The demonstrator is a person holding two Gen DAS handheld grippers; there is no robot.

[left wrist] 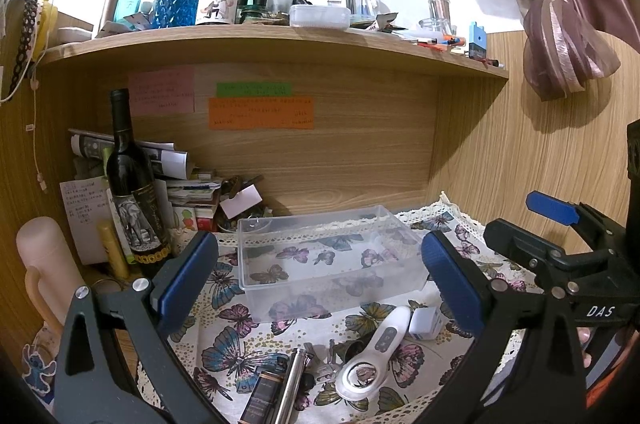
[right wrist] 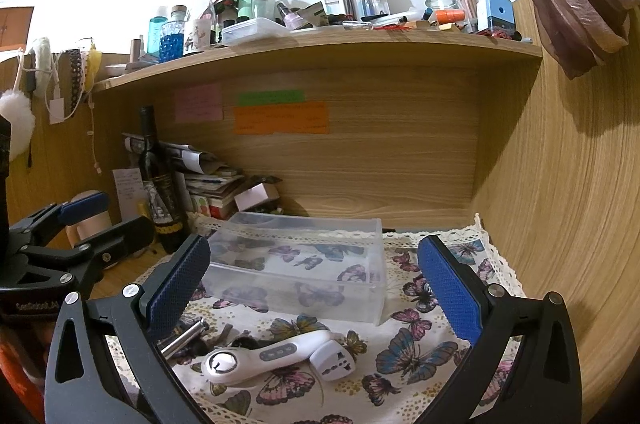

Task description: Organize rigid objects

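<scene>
An empty clear plastic box (left wrist: pixel 332 256) sits on the butterfly cloth (left wrist: pixel 240 348); it also shows in the right wrist view (right wrist: pixel 300 264). In front of it lie a white handheld device (left wrist: pixel 372 356) (right wrist: pixel 256 356), a white plug adapter (left wrist: pixel 426 322) (right wrist: pixel 334 360), a metal cylinder (left wrist: pixel 294 384) (right wrist: pixel 184 338), keys (left wrist: pixel 324 364) and a dark tube (left wrist: pixel 260 398). My left gripper (left wrist: pixel 320 288) is open and empty above these items. My right gripper (right wrist: pixel 316 288) is open and empty, also above them.
A dark wine bottle (left wrist: pixel 134 184) and a stack of papers and books (left wrist: pixel 188 184) stand at the back left. A pink flask (left wrist: pixel 48 272) stands at the left. A cluttered wooden shelf (left wrist: pixel 272 44) runs overhead. Wooden walls enclose the back and right.
</scene>
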